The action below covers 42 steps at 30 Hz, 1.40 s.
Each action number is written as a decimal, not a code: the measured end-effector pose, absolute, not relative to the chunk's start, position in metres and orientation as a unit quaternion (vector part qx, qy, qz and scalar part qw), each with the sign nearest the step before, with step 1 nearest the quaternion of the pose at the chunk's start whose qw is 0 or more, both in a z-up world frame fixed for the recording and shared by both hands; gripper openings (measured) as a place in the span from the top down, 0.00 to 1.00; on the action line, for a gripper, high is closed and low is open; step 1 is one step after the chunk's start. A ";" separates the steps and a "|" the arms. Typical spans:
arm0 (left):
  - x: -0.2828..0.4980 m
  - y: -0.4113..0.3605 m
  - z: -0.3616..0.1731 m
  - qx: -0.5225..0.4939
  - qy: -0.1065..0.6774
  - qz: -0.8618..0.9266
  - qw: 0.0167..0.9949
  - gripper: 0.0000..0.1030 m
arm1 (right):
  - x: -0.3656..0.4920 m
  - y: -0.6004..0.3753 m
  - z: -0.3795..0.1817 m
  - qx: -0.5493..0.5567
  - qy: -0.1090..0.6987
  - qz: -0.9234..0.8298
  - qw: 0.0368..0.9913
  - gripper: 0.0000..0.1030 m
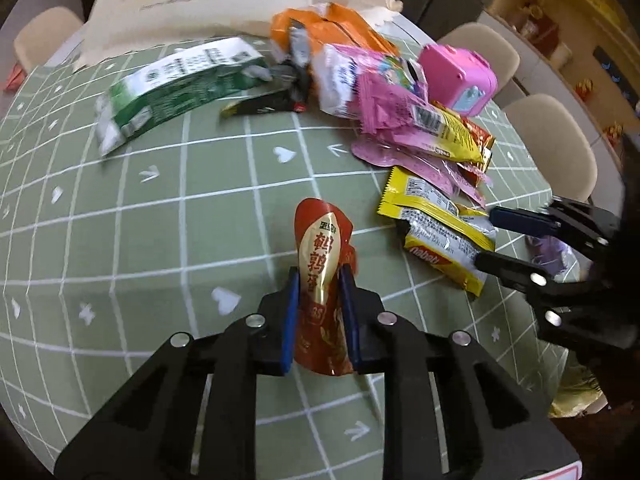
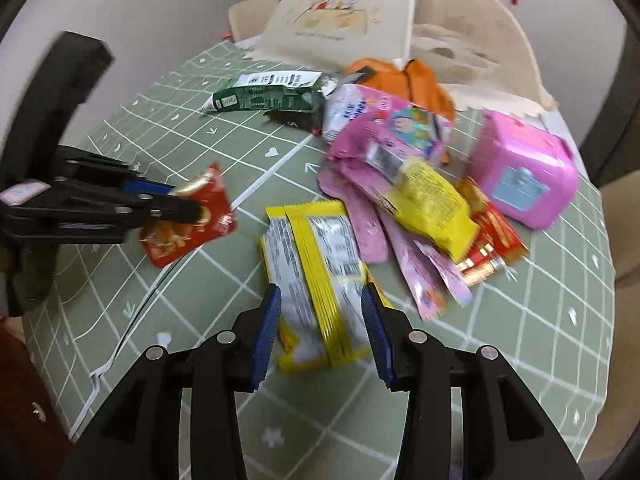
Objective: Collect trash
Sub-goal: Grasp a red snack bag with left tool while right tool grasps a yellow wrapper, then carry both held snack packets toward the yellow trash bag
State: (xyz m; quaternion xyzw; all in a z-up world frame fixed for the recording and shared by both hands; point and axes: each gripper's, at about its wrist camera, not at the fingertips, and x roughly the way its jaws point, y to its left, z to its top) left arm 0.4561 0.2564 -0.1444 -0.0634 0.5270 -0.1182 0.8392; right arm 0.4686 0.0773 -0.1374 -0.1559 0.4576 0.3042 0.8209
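A red and gold snack wrapper (image 1: 320, 240) stands up from the green checked tablecloth (image 1: 160, 220), and my left gripper (image 1: 320, 270) is shut on its lower half, both blue pads pressed against it. The right wrist view shows the same wrapper (image 2: 208, 200) in the left gripper (image 2: 188, 200) at the left. My right gripper (image 2: 321, 290) is shut on a yellow and white wafer wrapper (image 2: 316, 248), one pad on each side. From the left wrist view, the right gripper (image 1: 486, 236) holds this yellow wrapper (image 1: 436, 220) at the right.
Behind lies a pile of trash: a green carton (image 1: 176, 84), an orange pack (image 1: 332, 28), pink wrappers (image 1: 392, 112) and another yellow wrapper (image 2: 432, 204). A pink toy box (image 2: 524, 176) stands at the right. A beige paper bag (image 2: 344, 12) stands at the back; chairs (image 1: 556, 144) ring the table.
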 end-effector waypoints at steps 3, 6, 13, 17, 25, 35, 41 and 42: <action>0.448 0.264 -0.139 -0.071 0.521 -0.113 0.843 0.82 | 0.482 0.089 -0.151 -0.165 0.468 0.300 0.814 0.61; 0.445 0.271 -0.134 -0.084 0.516 -0.111 0.845 0.82 | 0.491 0.089 -0.158 -0.142 0.488 0.306 0.805 0.61; 0.441 0.277 -0.114 -0.103 0.493 -0.108 0.857 0.83 | 0.475 0.076 -0.130 -0.112 0.487 0.270 0.823 0.86; 0.430 0.271 -0.094 -0.095 0.472 -0.108 0.870 0.83 | 0.447 0.055 -0.099 -0.080 0.461 0.249 0.848 0.86; 0.385 0.231 -0.046 -0.101 0.421 -0.114 0.894 0.83 | 0.375 0.009 -0.032 -0.067 0.386 0.211 0.895 0.86; 0.314 0.153 0.014 -0.120 0.349 -0.141 0.919 0.83 | 0.286 -0.067 0.021 -0.057 0.327 0.175 0.927 0.86; 0.273 0.101 0.040 -0.098 0.315 -0.162 0.930 0.83 | 0.247 -0.114 0.041 -0.039 0.297 0.147 0.943 0.86; 0.265 0.090 0.044 -0.094 0.310 -0.169 0.931 0.83 | 0.241 -0.122 0.043 -0.036 0.293 0.141 0.945 0.86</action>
